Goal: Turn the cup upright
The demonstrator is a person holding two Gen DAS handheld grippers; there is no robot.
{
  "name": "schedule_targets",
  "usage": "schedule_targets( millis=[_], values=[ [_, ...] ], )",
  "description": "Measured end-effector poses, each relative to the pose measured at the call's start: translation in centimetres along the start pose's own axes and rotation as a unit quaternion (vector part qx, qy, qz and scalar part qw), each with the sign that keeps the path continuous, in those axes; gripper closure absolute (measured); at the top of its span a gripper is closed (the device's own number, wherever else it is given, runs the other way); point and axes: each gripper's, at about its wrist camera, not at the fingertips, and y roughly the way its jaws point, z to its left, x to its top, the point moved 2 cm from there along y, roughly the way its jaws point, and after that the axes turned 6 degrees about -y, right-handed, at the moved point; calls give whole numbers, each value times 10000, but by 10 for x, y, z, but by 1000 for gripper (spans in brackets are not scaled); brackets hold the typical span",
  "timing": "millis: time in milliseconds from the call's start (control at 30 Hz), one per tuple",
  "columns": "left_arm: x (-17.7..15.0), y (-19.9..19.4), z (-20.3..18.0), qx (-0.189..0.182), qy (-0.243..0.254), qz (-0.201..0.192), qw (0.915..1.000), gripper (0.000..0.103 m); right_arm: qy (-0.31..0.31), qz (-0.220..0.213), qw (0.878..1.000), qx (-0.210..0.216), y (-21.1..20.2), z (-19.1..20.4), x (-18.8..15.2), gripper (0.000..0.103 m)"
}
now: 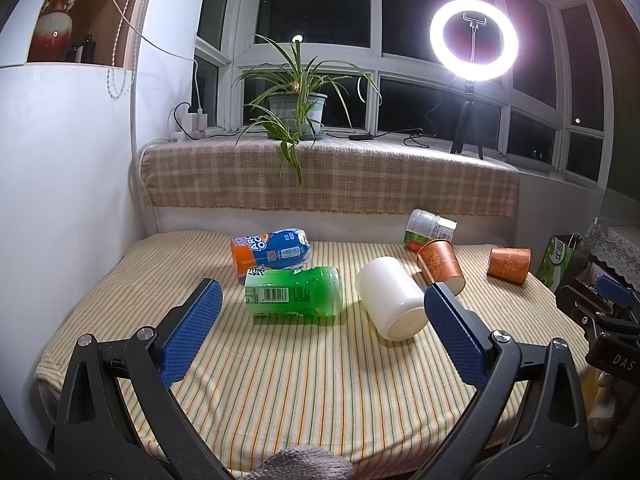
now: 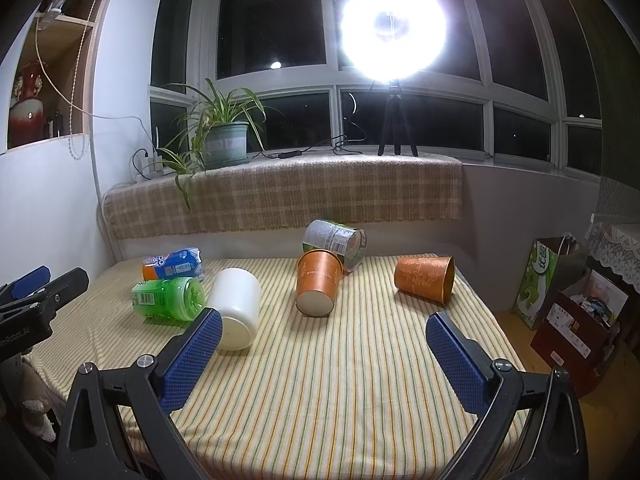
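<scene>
Several cups lie on their sides on the striped tablecloth (image 1: 300, 380). A white cup (image 1: 390, 304) lies with its base toward me; it also shows in the right wrist view (image 2: 236, 308). An orange cup (image 1: 440, 266) (image 2: 318, 286) lies behind it, leaning on a clear container. A second orange cup (image 1: 509, 265) (image 2: 425, 278) lies at the far right. My left gripper (image 1: 322, 312) is open and empty, short of the white cup. My right gripper (image 2: 324, 340) is open and empty, in front of the middle orange cup.
A green bottle piece (image 1: 294, 296) and an orange-blue bottle piece (image 1: 270, 252) lie at the left. A clear labelled container (image 2: 334, 242) lies at the back. A plaid-covered ledge (image 1: 328, 180) with a potted plant (image 1: 296, 114) and ring light (image 1: 474, 40) stands behind. Bags and boxes (image 2: 568, 312) stand at the right.
</scene>
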Motion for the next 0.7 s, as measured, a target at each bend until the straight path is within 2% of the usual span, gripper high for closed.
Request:
schedule_targets(
  millis=[433, 700],
  values=[
    [-7, 2, 1, 12, 0, 14, 10000, 1, 99, 227, 9994, 230, 13, -1, 1, 0],
    [-28, 8, 34, 78, -103, 203, 9997, 1, 56, 558, 9958, 721, 39, 10, 5, 0]
  ],
)
